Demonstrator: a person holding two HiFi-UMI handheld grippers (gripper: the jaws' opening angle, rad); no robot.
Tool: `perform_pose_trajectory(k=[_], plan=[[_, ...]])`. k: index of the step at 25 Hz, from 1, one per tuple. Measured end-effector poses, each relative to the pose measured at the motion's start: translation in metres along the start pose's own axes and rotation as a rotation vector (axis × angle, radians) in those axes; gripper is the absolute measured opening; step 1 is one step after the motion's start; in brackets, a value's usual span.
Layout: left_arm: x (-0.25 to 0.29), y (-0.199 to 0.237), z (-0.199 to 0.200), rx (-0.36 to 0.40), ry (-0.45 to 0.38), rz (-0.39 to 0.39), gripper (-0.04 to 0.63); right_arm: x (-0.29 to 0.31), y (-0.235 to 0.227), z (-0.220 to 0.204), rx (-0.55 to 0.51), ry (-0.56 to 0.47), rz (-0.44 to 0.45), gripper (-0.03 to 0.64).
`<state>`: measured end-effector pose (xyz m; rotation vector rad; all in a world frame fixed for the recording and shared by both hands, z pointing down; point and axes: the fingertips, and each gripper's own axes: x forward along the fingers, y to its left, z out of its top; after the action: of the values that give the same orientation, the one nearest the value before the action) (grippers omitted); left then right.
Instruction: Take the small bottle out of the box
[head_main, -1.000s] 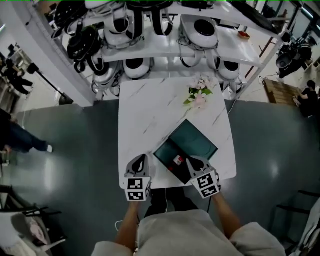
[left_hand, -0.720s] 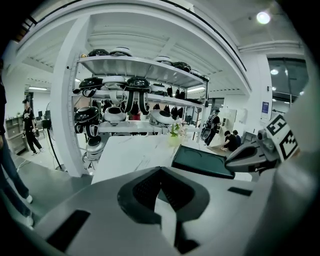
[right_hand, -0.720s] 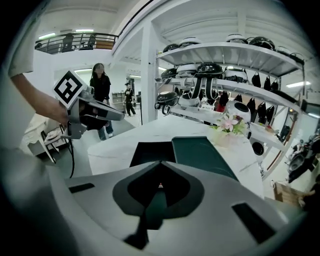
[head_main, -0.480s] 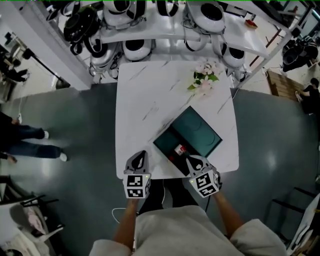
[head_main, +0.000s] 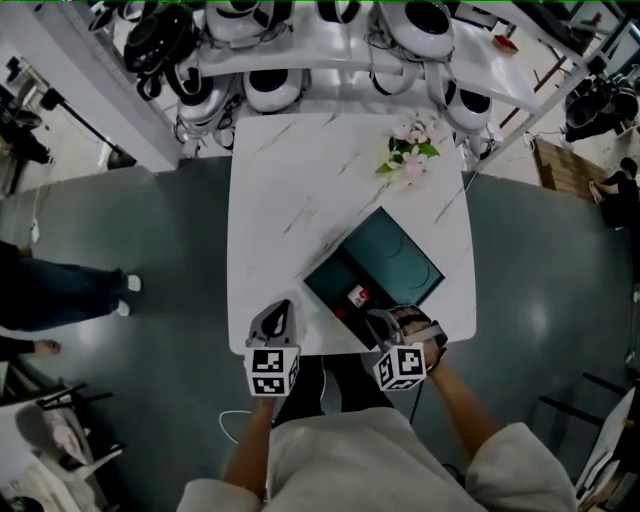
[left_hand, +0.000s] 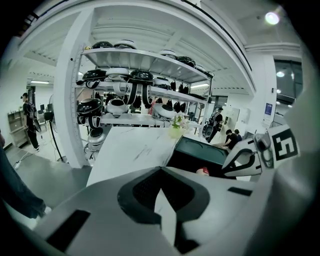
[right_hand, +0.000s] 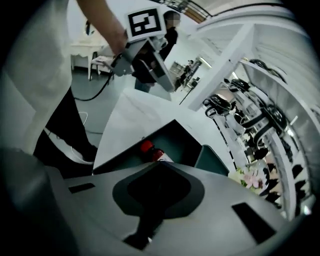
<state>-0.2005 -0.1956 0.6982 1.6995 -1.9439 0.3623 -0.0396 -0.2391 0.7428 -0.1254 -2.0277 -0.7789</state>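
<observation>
A dark teal box (head_main: 330, 283) lies open near the table's front edge, its lid (head_main: 395, 258) folded back to the far right. Inside lies the small bottle (head_main: 353, 296) with a red cap, on its side. My right gripper (head_main: 378, 320) hovers at the box's near right corner, shut and empty; in the right gripper view the bottle (right_hand: 149, 148) lies just beyond its closed jaws (right_hand: 159, 165). My left gripper (head_main: 279, 312) is over the table's front edge, left of the box, shut on nothing. The left gripper view shows the bottle's cap (left_hand: 202, 171) and the box (left_hand: 200, 150).
The white marble table (head_main: 300, 190) carries a bunch of flowers (head_main: 410, 155) at its far right. Behind it stand white shelves (head_main: 330, 60) loaded with helmets. A person (head_main: 60, 295) walks on the grey floor at the left.
My right gripper has rolled and edged a little left by the box's near corner. The left gripper has barely moved. The person on the floor has walked on.
</observation>
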Motion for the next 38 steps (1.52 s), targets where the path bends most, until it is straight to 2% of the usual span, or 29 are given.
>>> perform_pose_trajectory(k=[6, 10, 12, 13, 16, 27, 32, 36, 38], plan=[[0.003, 0.0, -0.001, -0.014, -0.001, -0.002, 0.018, 0.008, 0.003, -0.009, -0.295, 0.054, 0.016, 0.021], [0.006, -0.004, -0.002, -0.02, -0.002, -0.007, 0.018, 0.012, 0.01, -0.018, -0.381, 0.071, 0.063, 0.03], [0.007, -0.006, -0.001, -0.024, -0.005, -0.011, 0.018, 0.013, 0.01, -0.018, -0.401, 0.083, 0.1, 0.217], [0.008, -0.006, -0.001, -0.025, -0.006, -0.013, 0.018, 0.014, 0.008, -0.017, -0.413, 0.087, 0.101, 0.251], [0.009, -0.009, 0.001, -0.027, -0.012, -0.02, 0.018, 0.021, 0.005, -0.015, -0.456, 0.096, 0.089, 0.286], [0.002, -0.006, 0.01, -0.022, -0.024, -0.003, 0.018, 0.066, 0.002, -0.008, -0.569, 0.151, 0.197, 0.291], [-0.003, 0.0, 0.008, -0.038, -0.032, 0.018, 0.018, 0.081, 0.009, -0.009, -0.605, 0.182, 0.303, 0.305], [-0.007, 0.009, 0.004, -0.055, -0.031, 0.035, 0.018, 0.085, 0.011, -0.008, -0.573, 0.211, 0.384, 0.304], [-0.008, 0.012, 0.003, -0.059, -0.028, 0.039, 0.018, 0.085, 0.014, -0.009, -0.564, 0.231, 0.428, 0.282]])
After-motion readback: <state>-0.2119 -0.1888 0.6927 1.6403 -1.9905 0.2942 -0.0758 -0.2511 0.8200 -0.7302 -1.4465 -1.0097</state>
